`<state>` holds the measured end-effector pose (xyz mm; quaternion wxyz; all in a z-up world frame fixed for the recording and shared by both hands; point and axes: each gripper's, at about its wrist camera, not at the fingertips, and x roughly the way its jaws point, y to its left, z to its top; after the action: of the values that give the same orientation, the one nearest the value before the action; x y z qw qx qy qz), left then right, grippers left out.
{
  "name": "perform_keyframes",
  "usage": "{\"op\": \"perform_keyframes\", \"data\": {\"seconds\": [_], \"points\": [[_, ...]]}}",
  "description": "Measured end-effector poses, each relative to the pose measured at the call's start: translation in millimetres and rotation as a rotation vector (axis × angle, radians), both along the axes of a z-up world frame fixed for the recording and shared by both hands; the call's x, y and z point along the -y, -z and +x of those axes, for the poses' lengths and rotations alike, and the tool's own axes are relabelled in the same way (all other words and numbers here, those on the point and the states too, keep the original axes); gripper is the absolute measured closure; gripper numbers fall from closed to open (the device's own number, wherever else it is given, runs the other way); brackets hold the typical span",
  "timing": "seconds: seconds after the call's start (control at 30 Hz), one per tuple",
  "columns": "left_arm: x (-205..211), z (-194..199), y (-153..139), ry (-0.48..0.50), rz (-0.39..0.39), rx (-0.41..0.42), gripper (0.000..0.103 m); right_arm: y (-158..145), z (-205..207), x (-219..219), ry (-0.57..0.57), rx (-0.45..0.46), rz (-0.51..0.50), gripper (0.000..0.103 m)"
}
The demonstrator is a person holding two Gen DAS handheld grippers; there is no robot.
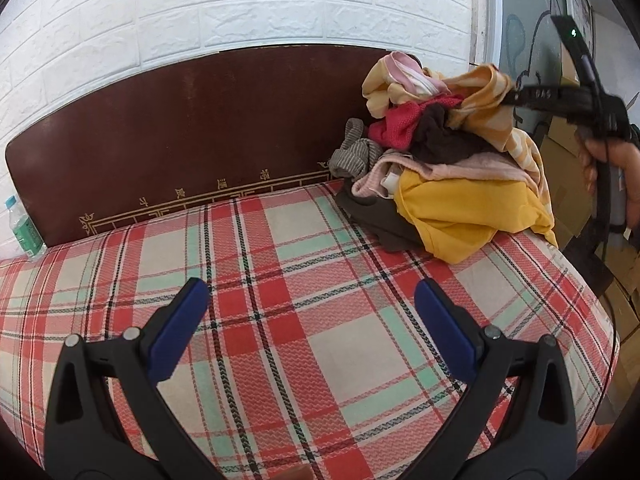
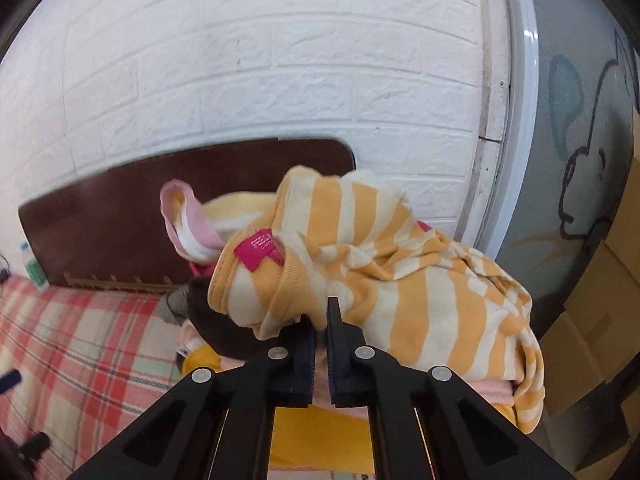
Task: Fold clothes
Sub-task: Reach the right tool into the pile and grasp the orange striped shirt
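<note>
A pile of clothes (image 1: 448, 168) lies at the far right of a plaid-covered bed (image 1: 280, 300). On top is an orange-and-cream striped garment (image 2: 400, 280) with a pink tag. My right gripper (image 2: 319, 320) is shut on a fold of this garment at the top of the pile; it shows in the left wrist view (image 1: 516, 98), held by a hand. My left gripper (image 1: 312, 304) is open and empty, low over the bare plaid cover, left of the pile. A plain yellow garment (image 1: 460, 216) lies at the pile's front.
A dark brown headboard (image 1: 180, 136) stands against a white brick wall (image 1: 240, 4). A plastic bottle (image 1: 24, 228) stands at the bed's far left. Cardboard boxes (image 2: 592, 320) and a painted grey panel (image 2: 568, 120) are to the right of the bed.
</note>
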<state>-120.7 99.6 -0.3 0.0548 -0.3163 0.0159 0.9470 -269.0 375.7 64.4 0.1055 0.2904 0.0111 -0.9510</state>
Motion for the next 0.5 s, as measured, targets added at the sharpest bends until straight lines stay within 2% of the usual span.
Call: {"op": "perform_keyframes", "data": {"seconds": [0.1,0.2,0.5], "points": [[-0.3,1.6,-0.8,0.008,0.012,-0.005,0.0,-28.1,3.1,-13.0,0.0,0.006,-0.087,0.1],[0.8,4.4,-2.3,0.019,0.023,-0.01,0.0,-50.7,12.4,-16.6,-0.014,-0.012,-0.127,0.1],[7.3,14.9,-15.1,0.022,0.035,-0.04,0.0,-96.9,50.9,-43.6,-0.031,-0.082,-0.262,0.1]]}}
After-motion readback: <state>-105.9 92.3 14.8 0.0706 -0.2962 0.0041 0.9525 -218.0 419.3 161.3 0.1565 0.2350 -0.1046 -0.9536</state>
